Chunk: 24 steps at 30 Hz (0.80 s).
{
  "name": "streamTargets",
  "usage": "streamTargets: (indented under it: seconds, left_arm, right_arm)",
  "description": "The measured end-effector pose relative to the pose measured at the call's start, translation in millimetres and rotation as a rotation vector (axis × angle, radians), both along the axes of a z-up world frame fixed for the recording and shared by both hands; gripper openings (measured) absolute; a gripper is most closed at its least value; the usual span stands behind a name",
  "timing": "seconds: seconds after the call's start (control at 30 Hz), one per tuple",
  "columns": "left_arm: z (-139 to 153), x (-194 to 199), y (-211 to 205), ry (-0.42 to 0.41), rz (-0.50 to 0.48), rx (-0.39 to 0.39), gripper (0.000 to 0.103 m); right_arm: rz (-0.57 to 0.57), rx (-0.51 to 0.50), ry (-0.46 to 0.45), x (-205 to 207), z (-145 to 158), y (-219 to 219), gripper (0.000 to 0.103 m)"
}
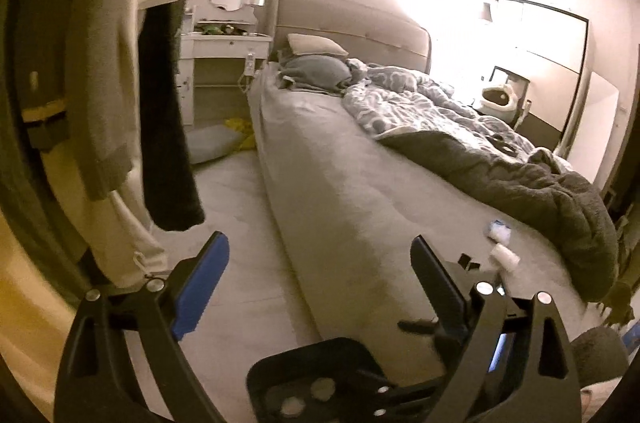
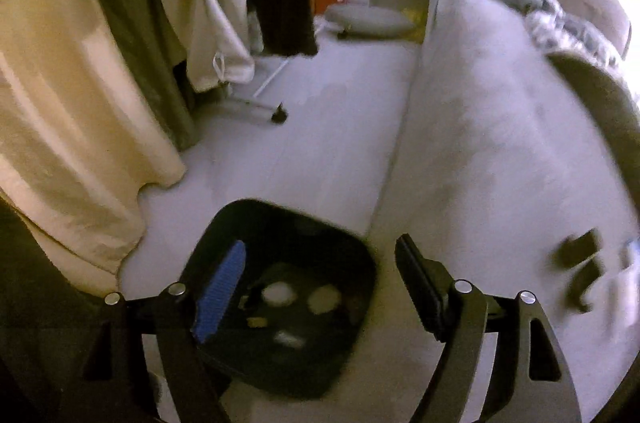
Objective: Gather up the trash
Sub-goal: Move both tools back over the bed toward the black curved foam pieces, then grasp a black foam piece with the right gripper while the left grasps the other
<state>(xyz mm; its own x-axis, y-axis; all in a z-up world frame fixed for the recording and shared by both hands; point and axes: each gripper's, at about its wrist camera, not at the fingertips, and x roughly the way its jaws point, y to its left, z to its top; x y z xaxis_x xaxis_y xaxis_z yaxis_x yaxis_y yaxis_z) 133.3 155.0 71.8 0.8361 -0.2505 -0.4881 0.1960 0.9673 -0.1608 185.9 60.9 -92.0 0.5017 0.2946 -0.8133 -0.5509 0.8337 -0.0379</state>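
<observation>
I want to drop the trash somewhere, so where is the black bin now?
The black bin stands on the floor beside the bed, low in the right wrist view under the open right gripper; the left wrist view shows its rim at the bottom.

Two dark scraps (image 2: pixel 580 265) on the bed (image 2: pixel 480 143) — blurred, unidentifiable — bin (image 1: pixel 312 375) cut off below.

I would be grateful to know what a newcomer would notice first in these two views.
Most likely the black bin on the floor beside the bed, with several pale scraps already lying in it. Next, small white pieces of trash on the sheet near the dark blanket. Both the left gripper and the right gripper are open and hold nothing.
</observation>
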Motion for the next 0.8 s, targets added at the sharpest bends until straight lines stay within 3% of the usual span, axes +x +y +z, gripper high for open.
streamTargets:
  seconds: [0.33,0.57,0.8]
  left_arm:
    - [-5,22,-44,-0.013,-0.091,0.023,0.094]
    - [-19,43,-81,0.004,-0.155,0.01,0.094]
    - [-48,68,-111,0.08,-0.191,-0.004,0.094]
  right_arm:
    - [-0.006,-0.002,-0.16,-2,42,-78,0.084]
    - [-0.029,0.013,-0.171,6,45,-131,0.084]
    - [-0.001,0.064,-0.174,18,44,-167,0.084]
